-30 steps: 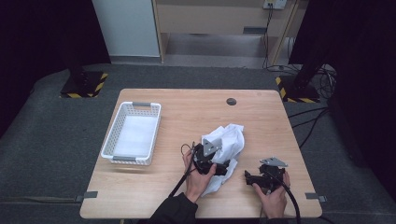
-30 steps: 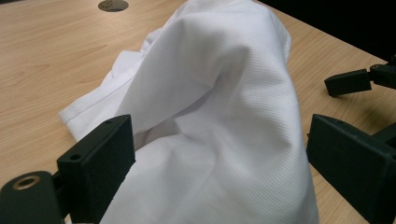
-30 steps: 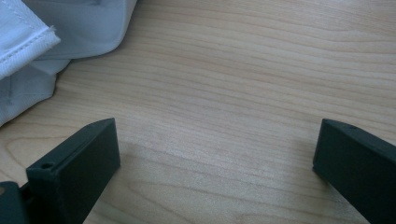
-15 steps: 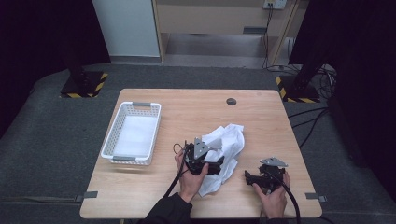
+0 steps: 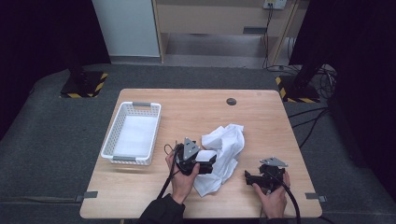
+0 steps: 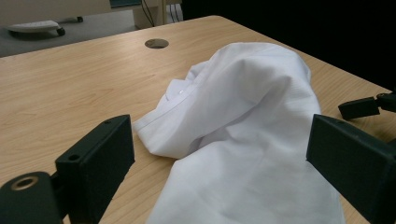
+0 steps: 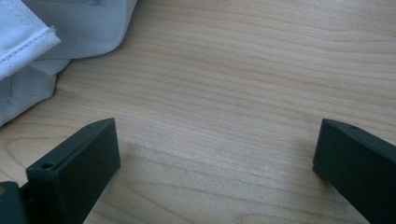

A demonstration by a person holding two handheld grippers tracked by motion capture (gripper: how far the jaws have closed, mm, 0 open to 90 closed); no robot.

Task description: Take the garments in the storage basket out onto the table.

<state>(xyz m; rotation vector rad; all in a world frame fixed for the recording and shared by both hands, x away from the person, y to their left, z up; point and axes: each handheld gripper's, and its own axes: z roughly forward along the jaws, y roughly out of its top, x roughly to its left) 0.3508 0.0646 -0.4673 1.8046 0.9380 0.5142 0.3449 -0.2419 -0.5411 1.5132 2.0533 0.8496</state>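
**Two Hand-Held Grippers Get Ready to Pick Up a White Cloth**

A wooden surface (image 5: 196,112) stands on a grey floor in a dark room. A white basket (image 5: 132,133) sits on its left part. A small round hole (image 5: 231,101) is near the far edge.

The white cloth (image 5: 223,154) lies crumpled in a heap near the middle of the surface, toward the person's side. It is soft and full of folds, with a stitched hem along one edge (image 6: 163,112). One end is humped up high and the other end trails flat toward the person.

The left hand-held gripper (image 5: 205,161) is right at the cloth. Its jaws stand wide apart with the cloth (image 6: 243,140) between them, but they have not closed on it. The right hand-held gripper (image 5: 250,177) is spread wide too and holds nothing. It rests low over bare wood, just beside the cloth's near corner (image 7: 23,42).

It looks like the reaching step. Next, the left one likely needs to squeeze shut on a fold. The right one likely needs to slide over and catch the hem.
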